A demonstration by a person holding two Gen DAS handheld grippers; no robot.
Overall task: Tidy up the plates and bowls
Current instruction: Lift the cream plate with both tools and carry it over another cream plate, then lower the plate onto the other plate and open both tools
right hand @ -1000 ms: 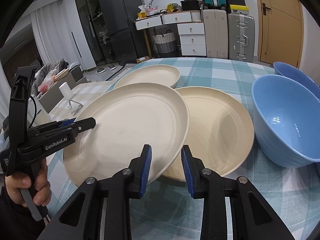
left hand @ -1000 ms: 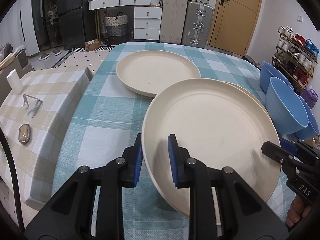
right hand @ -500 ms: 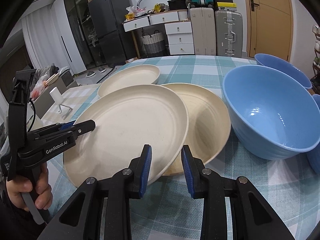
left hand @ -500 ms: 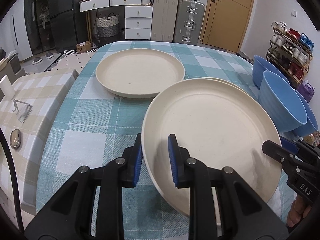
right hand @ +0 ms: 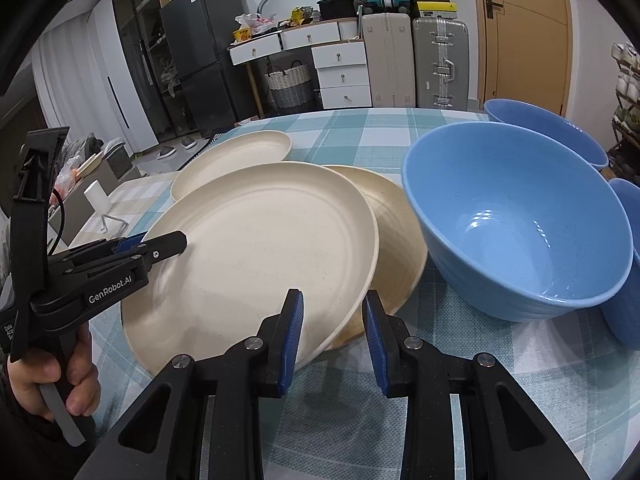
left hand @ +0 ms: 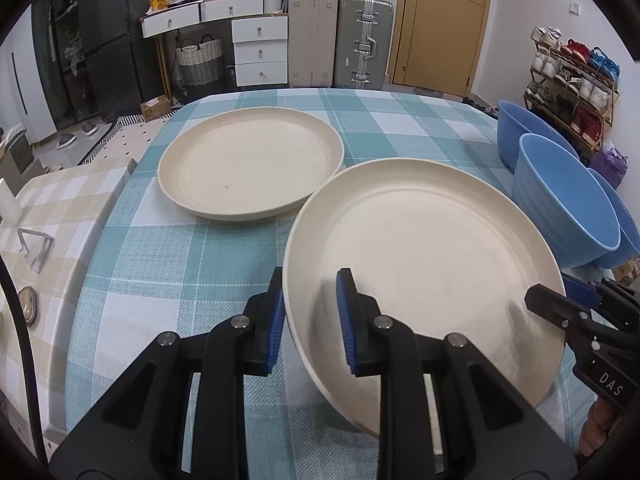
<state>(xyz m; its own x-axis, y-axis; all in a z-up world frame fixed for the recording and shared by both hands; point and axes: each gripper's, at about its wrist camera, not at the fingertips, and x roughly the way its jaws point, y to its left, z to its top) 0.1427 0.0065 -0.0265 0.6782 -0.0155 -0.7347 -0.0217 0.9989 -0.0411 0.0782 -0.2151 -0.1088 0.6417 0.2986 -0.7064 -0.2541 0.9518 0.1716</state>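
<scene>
Between both tools, left [left hand: 310,316] and right [right hand: 332,336] clamping opposite rims, hangs a cream plate [left hand: 424,256], speckled, tilted.

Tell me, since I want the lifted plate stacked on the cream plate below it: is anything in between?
Nothing visible does. The lifted plate hangs partly over the lower plate, whose exposed part is bare; the covered part is hidden. The blue bowl stands off to the side.

White drawers [left hand: 260,50], suitcases [left hand: 362,40], wood door [left hand: 440,20].

Opposed close wrist views, shared plate [left hand: 420,248]
</scene>
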